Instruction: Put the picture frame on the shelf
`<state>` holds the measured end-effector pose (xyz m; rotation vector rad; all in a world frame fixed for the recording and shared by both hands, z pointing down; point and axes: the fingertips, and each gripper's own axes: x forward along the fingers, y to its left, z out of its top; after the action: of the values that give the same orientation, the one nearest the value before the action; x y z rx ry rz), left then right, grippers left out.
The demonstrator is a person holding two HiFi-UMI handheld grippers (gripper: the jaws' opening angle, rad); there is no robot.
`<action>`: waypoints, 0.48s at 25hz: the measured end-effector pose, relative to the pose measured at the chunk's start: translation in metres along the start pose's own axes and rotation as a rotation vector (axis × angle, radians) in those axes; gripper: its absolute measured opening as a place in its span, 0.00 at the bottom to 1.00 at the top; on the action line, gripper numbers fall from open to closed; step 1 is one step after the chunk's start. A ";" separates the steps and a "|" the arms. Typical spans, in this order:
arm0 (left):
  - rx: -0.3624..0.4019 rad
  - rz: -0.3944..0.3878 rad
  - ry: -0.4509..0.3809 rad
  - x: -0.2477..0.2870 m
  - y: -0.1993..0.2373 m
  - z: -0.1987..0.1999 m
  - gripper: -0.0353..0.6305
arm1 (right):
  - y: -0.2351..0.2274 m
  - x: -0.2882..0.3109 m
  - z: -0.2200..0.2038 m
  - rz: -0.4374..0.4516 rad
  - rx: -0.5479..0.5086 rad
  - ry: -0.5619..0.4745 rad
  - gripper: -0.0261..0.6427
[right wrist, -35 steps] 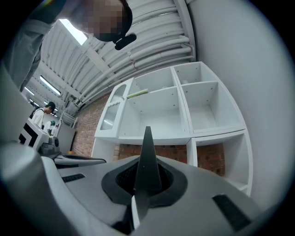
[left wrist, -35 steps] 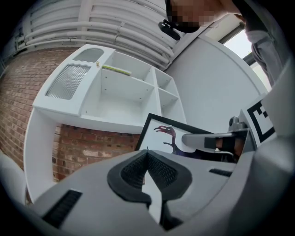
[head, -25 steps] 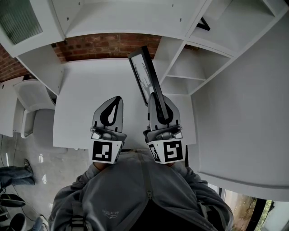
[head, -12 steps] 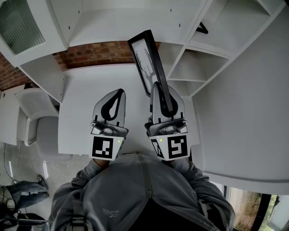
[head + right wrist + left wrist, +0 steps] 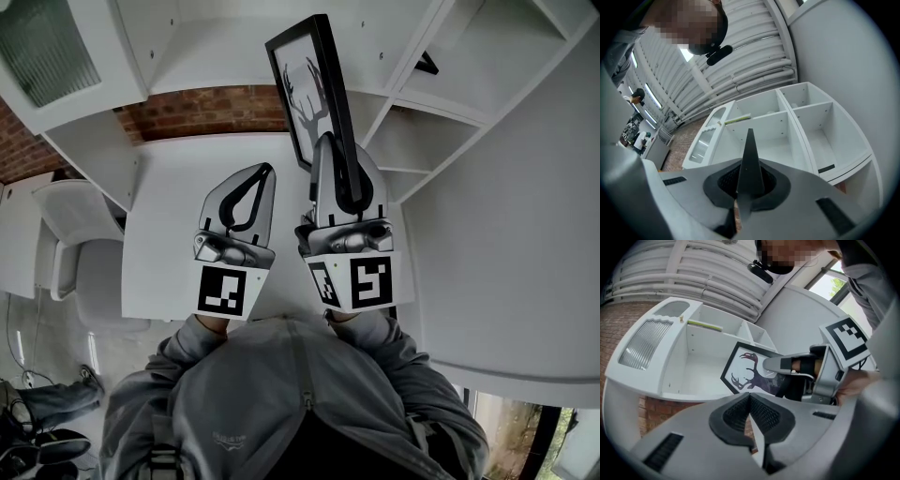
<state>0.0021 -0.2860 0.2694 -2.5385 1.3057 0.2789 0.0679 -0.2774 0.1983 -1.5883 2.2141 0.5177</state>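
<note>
- Right now the right gripper (image 5: pixel 330 150) is clamped tight on the picture frame (image 5: pixel 309 89). Its two jaws pinch the frame's lower edge, with only the thickness of the frame between them.
- In the right gripper view the frame (image 5: pixel 750 150) shows edge-on, as a thin black blade rising from between the dark pads (image 5: pixel 723 180) at lower centre.
- In the head view the frame stands up from that gripper towards the top centre, leaning a little to the left. Its black border surrounds a white print with a dark antlered deer silhouette.
- The frame is held in the air over the white desk (image 5: pixel 187 187) and is not resting on any board of the shelf unit (image 5: pixel 398 141).
- That shelf unit is white with open compartments. It fills the upper right of the head view and the middle of the right gripper view (image 5: pixel 787 136).
- The left gripper (image 5: pixel 263 173) sits just beside the right one, at centre left in the head view. Its jaws are pressed together with nothing between them (image 5: pixel 750 405).
- From the left gripper view, the right gripper (image 5: pixel 771 364) holds the frame (image 5: pixel 745 373) at centre right, in front of the open white compartments.
- A brick wall (image 5: pixel 206 108) runs behind the desk, and a pale chair (image 5: pixel 70 216) stands at the left edge.
- The person's grey sweatshirt (image 5: pixel 300 403) fills the bottom of the head view.
</note>
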 end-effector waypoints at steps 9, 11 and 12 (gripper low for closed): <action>0.138 -0.022 0.017 0.020 0.016 -0.006 0.06 | -0.012 0.026 0.002 -0.028 0.119 -0.036 0.09; 0.173 -0.022 0.025 0.024 0.020 -0.007 0.06 | -0.014 0.031 0.002 -0.031 0.154 -0.040 0.09; 0.194 -0.021 0.030 0.026 0.021 -0.008 0.06 | -0.016 0.034 0.001 -0.033 0.176 -0.040 0.09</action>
<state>-0.0003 -0.3199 0.2658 -2.4008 1.2500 0.1049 0.0729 -0.3096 0.1793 -1.5077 2.1359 0.3324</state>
